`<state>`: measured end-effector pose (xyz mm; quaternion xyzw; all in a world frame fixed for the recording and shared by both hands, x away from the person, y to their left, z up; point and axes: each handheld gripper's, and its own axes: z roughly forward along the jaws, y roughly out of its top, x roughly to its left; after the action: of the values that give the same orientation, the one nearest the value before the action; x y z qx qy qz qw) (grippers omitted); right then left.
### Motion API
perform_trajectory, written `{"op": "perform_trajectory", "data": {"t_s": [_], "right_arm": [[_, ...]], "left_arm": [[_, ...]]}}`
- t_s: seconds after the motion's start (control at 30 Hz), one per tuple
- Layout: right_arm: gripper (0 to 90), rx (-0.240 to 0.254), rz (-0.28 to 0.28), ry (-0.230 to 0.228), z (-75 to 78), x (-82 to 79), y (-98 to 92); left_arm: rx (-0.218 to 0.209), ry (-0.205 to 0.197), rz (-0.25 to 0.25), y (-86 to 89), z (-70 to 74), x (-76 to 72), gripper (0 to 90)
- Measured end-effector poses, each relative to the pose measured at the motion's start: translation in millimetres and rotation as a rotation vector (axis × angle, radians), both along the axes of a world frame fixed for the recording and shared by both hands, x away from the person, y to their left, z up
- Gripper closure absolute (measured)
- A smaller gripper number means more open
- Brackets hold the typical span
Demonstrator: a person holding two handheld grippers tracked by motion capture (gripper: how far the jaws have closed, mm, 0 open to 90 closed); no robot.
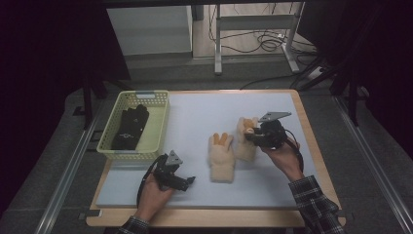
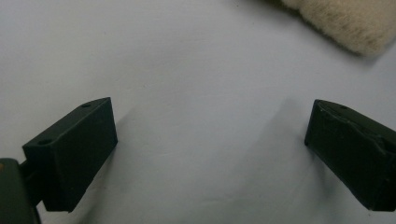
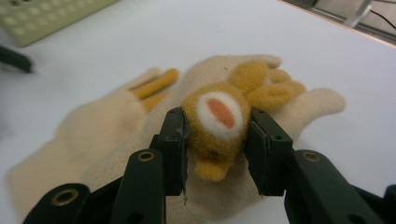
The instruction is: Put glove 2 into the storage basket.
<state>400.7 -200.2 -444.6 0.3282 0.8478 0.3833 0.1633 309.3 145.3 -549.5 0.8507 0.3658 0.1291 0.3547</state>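
Note:
Two cream fuzzy gloves with orange trim lie on the pale mat (image 1: pixel 195 117). The right glove (image 1: pixel 245 147) has an orange plush animal head (image 3: pixel 217 116) on its back. My right gripper (image 3: pixel 217 135) is shut on that head, one pad pressing each side; from above, the right gripper (image 1: pixel 249 134) sits over the glove's finger end. The other glove (image 1: pixel 221 157) lies flat just to the left, and this second glove (image 3: pixel 93 121) appears behind the held one. My left gripper (image 1: pixel 187 180) rests low on the mat near the front, left gripper (image 2: pixel 210 135) open, nothing between its jaws.
A pale green basket (image 1: pixel 158 127) stands at the mat's left edge with a black glove (image 1: pixel 129 127) inside. A cuff edge of a cream glove (image 2: pixel 345 21) lies beyond the left jaws. The wooden table rim (image 1: pixel 311 141) frames the mat.

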Motion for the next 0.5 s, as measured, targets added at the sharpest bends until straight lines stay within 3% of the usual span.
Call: {"op": "perform_trajectory", "data": {"t_s": [0.13,0.27,0.4,0.5], "right_arm": [[60.6,-0.007,0.055,0.004,11.1,-18.9,14.2],[60.5,0.017,0.099,0.037,14.9,-33.6,30.5],[60.3,0.003,0.127,0.064,6.0,-38.8,53.2],[59.9,-0.017,0.116,0.08,-8.8,-36.1,69.2]], "left_arm": [[-0.003,-0.001,0.003,-0.2,-0.1,-0.1,2.4],[-0.003,0.0,0.002,-0.2,-0.1,0.0,2.3],[-0.003,0.0,0.002,-0.2,-0.1,0.0,2.4],[-0.001,-0.001,0.0,0.0,0.0,0.0,2.4]]}}
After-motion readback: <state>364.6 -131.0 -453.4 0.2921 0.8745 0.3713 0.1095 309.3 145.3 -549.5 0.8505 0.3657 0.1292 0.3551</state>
